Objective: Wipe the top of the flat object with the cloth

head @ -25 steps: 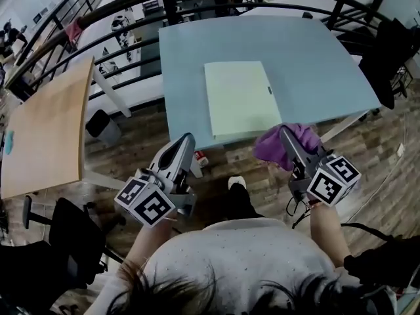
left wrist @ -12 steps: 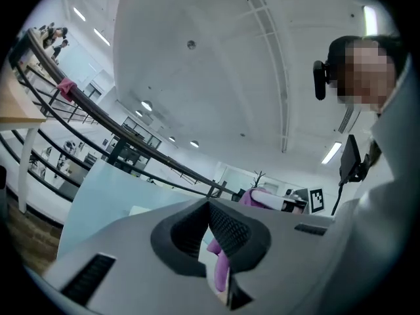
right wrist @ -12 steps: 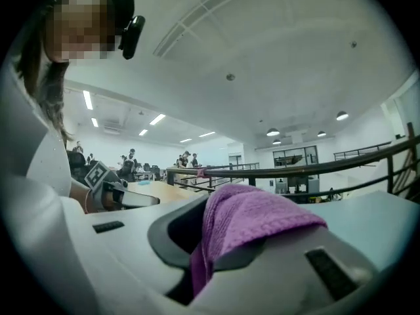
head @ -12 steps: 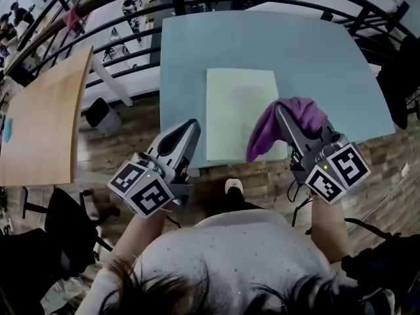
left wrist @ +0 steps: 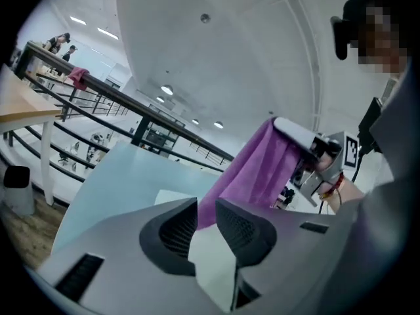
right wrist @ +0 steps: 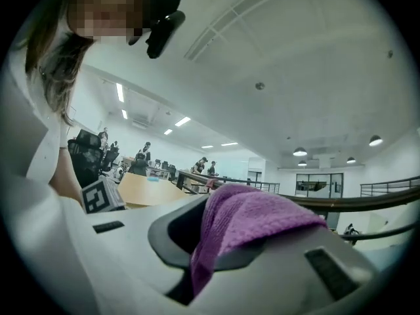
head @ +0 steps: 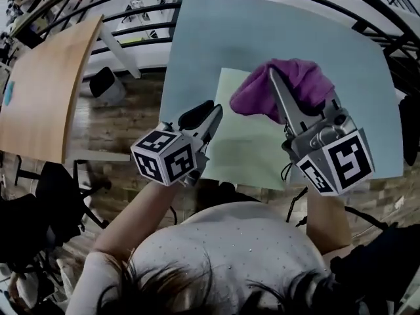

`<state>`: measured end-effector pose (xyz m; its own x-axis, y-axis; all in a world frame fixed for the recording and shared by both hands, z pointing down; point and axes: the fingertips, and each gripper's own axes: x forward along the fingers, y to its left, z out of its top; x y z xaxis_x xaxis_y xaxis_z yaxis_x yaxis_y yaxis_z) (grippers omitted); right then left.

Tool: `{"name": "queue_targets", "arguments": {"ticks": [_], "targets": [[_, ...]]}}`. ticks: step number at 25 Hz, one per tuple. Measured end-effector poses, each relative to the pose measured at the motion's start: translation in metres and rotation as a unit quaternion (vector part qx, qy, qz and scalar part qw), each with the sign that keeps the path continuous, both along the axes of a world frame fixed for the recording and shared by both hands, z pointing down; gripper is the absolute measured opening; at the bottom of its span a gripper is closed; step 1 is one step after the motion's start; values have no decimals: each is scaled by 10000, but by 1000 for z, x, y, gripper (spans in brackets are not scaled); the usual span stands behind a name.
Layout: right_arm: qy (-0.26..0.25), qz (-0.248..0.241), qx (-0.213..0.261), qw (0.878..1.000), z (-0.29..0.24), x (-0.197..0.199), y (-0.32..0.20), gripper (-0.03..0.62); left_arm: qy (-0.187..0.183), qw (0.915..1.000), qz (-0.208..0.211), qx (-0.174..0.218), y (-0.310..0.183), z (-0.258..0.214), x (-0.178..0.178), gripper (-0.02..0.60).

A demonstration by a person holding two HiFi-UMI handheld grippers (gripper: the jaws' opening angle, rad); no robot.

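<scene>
Two claws: the right claw [head: 275, 77], clamped on the purple cloth [head: 298, 84], hangs over the far end of the flat sheet [head: 246, 149] on the worktop [head: 262, 31] (its long axis runs near to far); the left claw [head: 213, 113], jaws just opened narrowly and empty, sits by the sheet's left edge.

No legible text, labels or numbers. Marker cubes on left tongs [head: 212, 112] and right tongs [head: 273, 77] bear only black-and-white square codes.
</scene>
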<state>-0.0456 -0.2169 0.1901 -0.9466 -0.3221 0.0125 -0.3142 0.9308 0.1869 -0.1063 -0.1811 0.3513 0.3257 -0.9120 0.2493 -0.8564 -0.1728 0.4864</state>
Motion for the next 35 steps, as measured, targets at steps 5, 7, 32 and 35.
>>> {"name": "queue_targets", "arguments": {"ticks": [5, 7, 32, 35], "targets": [[-114, -455, 150, 9988, 7, -39, -31, 7, -251, 9958, -182, -862, -30, 58, -7, 149], [223, -542, 121, 9982, 30, -54, -45, 8, -242, 9937, -253, -1063, -39, 69, -8, 165], [3049, -484, -1132, 9444, 252, -83, -99, 8, 766, 9815, -129, -1752, -56, 123, -6, 224], [3158, -186, -1051, 9428, 254, -61, -108, 7, 767, 9813, -150, -1756, -55, 125, -7, 224]]}}
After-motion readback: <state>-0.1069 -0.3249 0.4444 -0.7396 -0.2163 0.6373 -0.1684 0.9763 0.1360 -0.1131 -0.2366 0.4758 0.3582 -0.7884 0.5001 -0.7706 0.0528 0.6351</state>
